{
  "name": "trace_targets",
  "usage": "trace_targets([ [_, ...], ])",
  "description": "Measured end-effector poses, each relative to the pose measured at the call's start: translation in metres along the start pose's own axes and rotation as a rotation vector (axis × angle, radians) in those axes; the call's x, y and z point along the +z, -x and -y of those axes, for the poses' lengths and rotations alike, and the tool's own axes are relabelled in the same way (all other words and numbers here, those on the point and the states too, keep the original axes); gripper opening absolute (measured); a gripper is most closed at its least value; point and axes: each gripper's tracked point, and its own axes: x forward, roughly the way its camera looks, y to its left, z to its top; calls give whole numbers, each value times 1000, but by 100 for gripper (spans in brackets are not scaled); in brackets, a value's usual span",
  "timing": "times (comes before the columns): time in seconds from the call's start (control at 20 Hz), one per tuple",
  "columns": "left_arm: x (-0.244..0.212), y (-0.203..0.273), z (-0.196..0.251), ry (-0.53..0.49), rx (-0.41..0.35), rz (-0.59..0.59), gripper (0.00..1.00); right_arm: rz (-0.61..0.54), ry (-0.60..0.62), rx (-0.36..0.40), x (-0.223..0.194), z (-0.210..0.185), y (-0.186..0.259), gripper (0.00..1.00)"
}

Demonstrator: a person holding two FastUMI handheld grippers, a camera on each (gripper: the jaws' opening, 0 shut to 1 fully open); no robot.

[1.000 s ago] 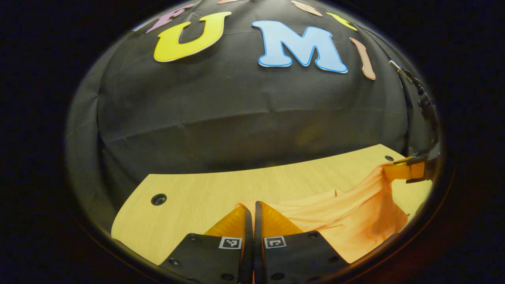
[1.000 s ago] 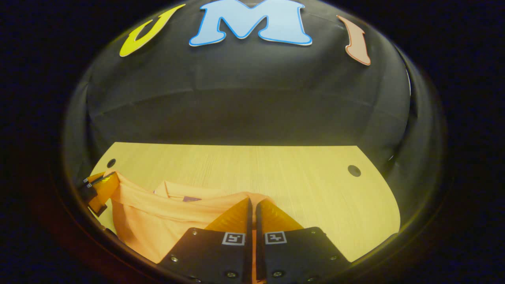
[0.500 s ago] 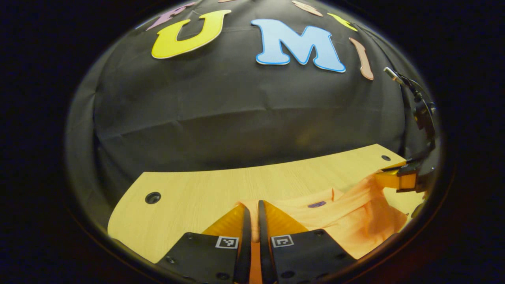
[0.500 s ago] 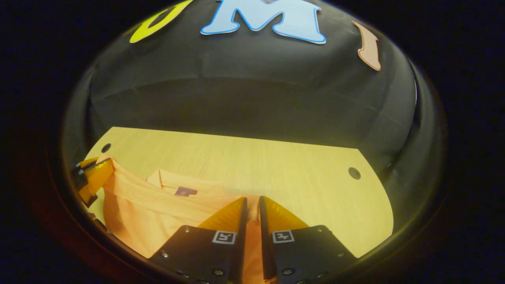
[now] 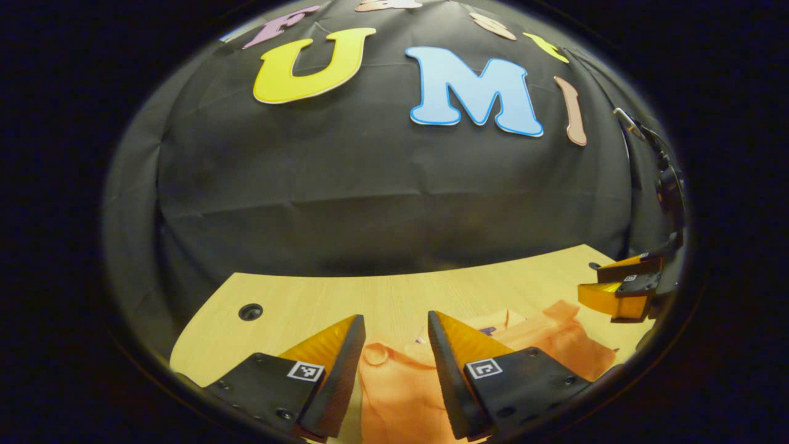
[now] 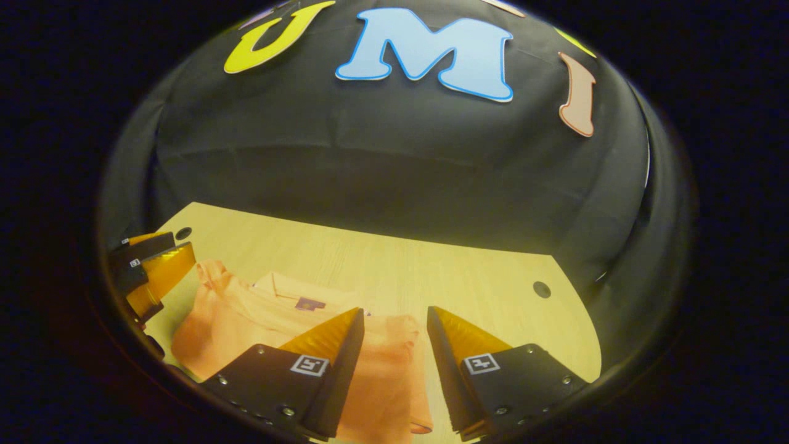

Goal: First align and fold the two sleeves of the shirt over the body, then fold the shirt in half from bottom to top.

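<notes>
Both claws spread: left claw [image 5: 394, 327], right claw [image 6: 394, 320]; shirt [image 6: 246, 320] lies below, untouched.

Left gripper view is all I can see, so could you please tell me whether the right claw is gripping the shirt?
Observer: No. In the right gripper view the right claw is open, and the shirt lies unpinched between its fingers.
Operator: Thank you. Where does the shirt's right edge end?
Observer: On the table, just inside that claw's right finger.
Operator: Is there anything beyond that edge?
Observer: A small round hole in the tabletop, near the far right corner.
</notes>
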Motion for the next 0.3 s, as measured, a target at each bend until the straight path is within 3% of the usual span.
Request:
trace_targets([
  [0.05,2,4,-2,3,7,4,74,6,3,5,2,-2,7,65],
  [0.15,5,15,-5,11,14,10,81,22,5,8,6,-5,16,84],
  [0.3,13,33,-10,17,25,29,86,54,10,10,14,-11,35,87],
])
